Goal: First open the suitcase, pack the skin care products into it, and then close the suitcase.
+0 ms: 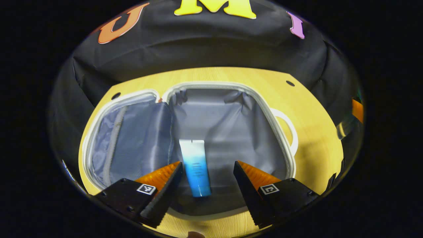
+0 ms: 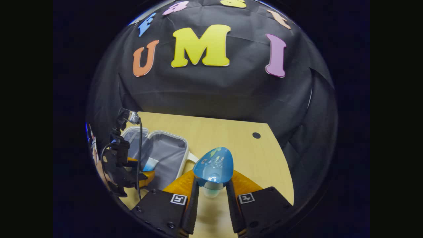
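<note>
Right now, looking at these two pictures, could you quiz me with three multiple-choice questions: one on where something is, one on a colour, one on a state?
1. Where does the tube lie?
A. On the bare table
B. Inside the open suitcase
C. In the right claw

2. What colour is the tube?
A. White fading to blue
B. Red
C. Green

3. What is the state of the right claw?
A. Wide open, empty
B. Shut on the blue bottle
C. Resting flat on the table

Answers: 1 B, the tube rests on the grey lining of the suitcase, between the spread fingers of the left claw. 2 A, its top is white and its lower end blue. 3 B, both fingers press on the blue bottle above the table.
</note>
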